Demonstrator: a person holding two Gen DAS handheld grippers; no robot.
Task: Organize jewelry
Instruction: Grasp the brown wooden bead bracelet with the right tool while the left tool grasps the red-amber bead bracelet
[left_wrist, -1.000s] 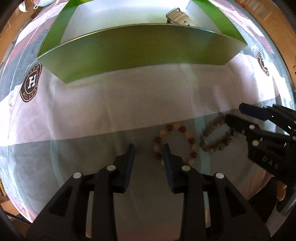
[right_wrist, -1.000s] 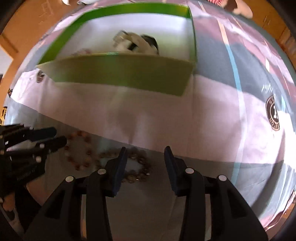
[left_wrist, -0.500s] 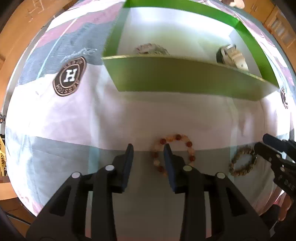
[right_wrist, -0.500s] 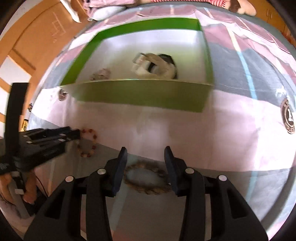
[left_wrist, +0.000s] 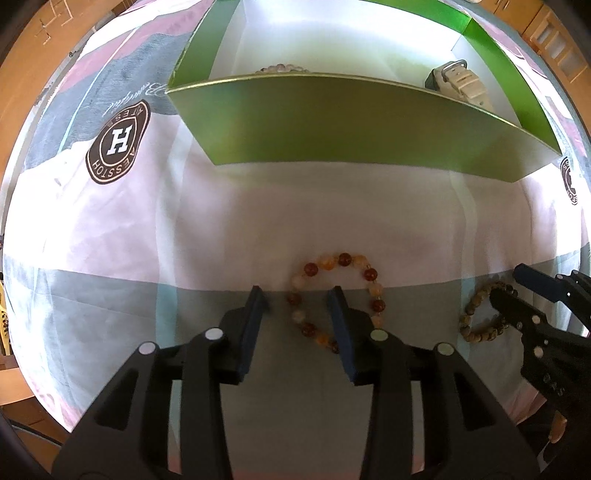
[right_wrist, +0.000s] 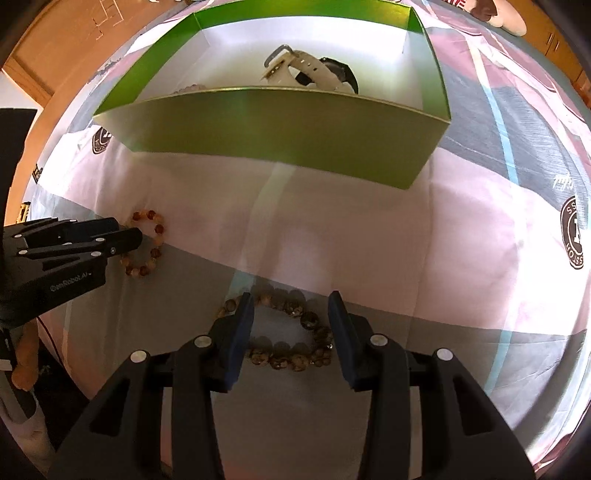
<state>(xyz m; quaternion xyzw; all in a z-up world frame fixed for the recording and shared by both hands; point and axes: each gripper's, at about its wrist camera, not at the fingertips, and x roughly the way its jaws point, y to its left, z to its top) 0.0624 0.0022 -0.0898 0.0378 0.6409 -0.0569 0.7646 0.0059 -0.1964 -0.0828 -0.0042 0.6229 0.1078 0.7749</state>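
Note:
A red and amber bead bracelet (left_wrist: 338, 260) lies on the cloth; my left gripper (left_wrist: 297, 299) is open, with the bracelet's left side between its fingers. It also shows in the right wrist view (right_wrist: 147, 218). A brown bead bracelet (right_wrist: 291, 356) lies between the open fingers of my right gripper (right_wrist: 291, 304); it also shows in the left wrist view (left_wrist: 476, 314). A green box (right_wrist: 280, 122) with a white inside stands beyond. It holds a beige-strapped watch (right_wrist: 314, 70) and a pale bead bracelet (left_wrist: 282, 68).
The surface is a pink and grey cloth (left_wrist: 147, 221) with round brown logos (left_wrist: 118, 142). The box's near wall (left_wrist: 351, 122) stands between the grippers and the box's inside. Wooden furniture (right_wrist: 55, 48) lies beyond the cloth.
Both grippers have moved forward and down over their bracelets. The brown bracelet now lies between the right fingers, and the red bracelet's left side between the left fingers. Both stay open.

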